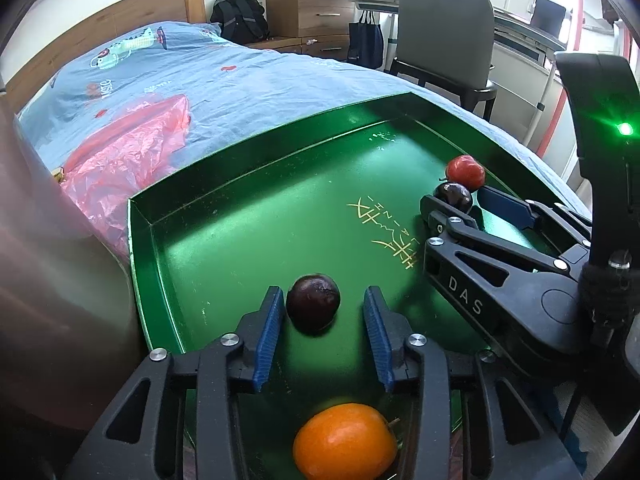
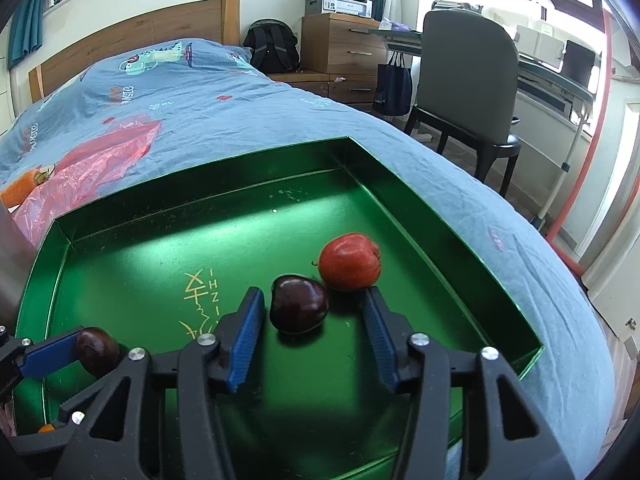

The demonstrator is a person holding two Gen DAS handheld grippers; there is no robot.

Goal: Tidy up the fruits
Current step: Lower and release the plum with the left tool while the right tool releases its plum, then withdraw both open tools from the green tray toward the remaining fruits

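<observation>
Green tray (image 2: 120,216), loose dark plums (image 2: 298,304)

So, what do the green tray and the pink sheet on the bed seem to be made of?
The green tray looks like thin metal with a glossy coloured coat: it has sharp folded walls, bright glare on its floor and fine scratches. It could be lacquered tin, though I cannot be sure. The pink sheet looks like thin plastic film, probably a bag: it is half see-through, crinkled and shiny.

Both the left gripper (image 1: 320,312) and right gripper (image 2: 314,312) are black linkages with silver screws and ribbed blue pads (image 1: 266,332); one is marked "DAS".
</observation>
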